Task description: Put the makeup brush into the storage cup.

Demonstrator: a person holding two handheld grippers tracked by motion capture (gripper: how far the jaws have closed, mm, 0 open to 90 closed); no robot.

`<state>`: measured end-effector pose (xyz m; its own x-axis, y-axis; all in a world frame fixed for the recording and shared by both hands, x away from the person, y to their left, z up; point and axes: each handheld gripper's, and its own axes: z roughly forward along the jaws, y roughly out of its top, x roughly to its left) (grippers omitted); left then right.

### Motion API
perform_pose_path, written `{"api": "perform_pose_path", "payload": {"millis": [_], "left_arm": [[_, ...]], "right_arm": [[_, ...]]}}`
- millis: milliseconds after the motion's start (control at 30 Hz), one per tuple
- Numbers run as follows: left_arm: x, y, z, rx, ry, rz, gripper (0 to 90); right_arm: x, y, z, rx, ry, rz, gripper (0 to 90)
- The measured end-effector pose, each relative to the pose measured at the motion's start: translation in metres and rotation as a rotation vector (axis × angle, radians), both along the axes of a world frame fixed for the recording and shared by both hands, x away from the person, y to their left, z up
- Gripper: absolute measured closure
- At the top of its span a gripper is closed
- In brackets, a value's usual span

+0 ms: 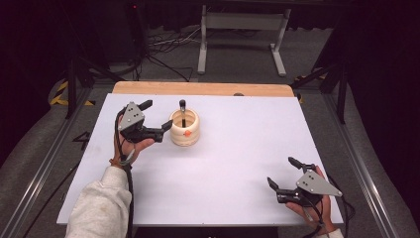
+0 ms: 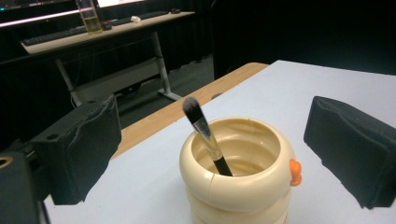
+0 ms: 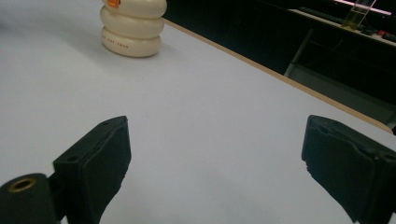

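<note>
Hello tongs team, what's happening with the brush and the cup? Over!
Left tongs open, beside the cream ribbed plastic cup, not touching. Black-handled makeup brush stands tilted inside the cup. Right tongs open, far off. Nothing in the way.

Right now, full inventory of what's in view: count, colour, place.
holder: 1, cream, ribbed, orange knob on its side; stands on the table, left of centre, toward the far side.
brush: 1, black handle, silver ferrule, dark bristles up; stands tilted inside the holder.
table: 1, white top with a wooden strip along the far edge.
desk: 1, light top, beyond the table; carries a keyboard and a yellowish container.
frame: 1, grey metal, on the floor behind the table.
left tool: 1, black, jaws open, just left of the holder, nothing between them.
right tool: 1, black, jaws open, empty, near the table's right front corner.
sleeve: 1, light grey, bottom left.
</note>
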<state>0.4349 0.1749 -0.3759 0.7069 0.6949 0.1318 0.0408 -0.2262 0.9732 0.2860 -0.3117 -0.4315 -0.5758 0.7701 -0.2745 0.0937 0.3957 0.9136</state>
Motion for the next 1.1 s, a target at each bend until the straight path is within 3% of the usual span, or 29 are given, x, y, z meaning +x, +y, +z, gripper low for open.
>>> {"api": "perform_pose_path", "payload": {"millis": [533,1100], "left_arm": [[-0.023,0.000,0.011,0.061,-0.029,-0.069,2.3],[-0.056,0.009,0.010,0.099,-0.070,-0.058,2.9]], "right_arm": [[0.000,0.000,0.000,0.000,0.001,0.000,8.9],[-0.001,0.000,0.002,0.000,-0.008,-0.003,8.9]]}}
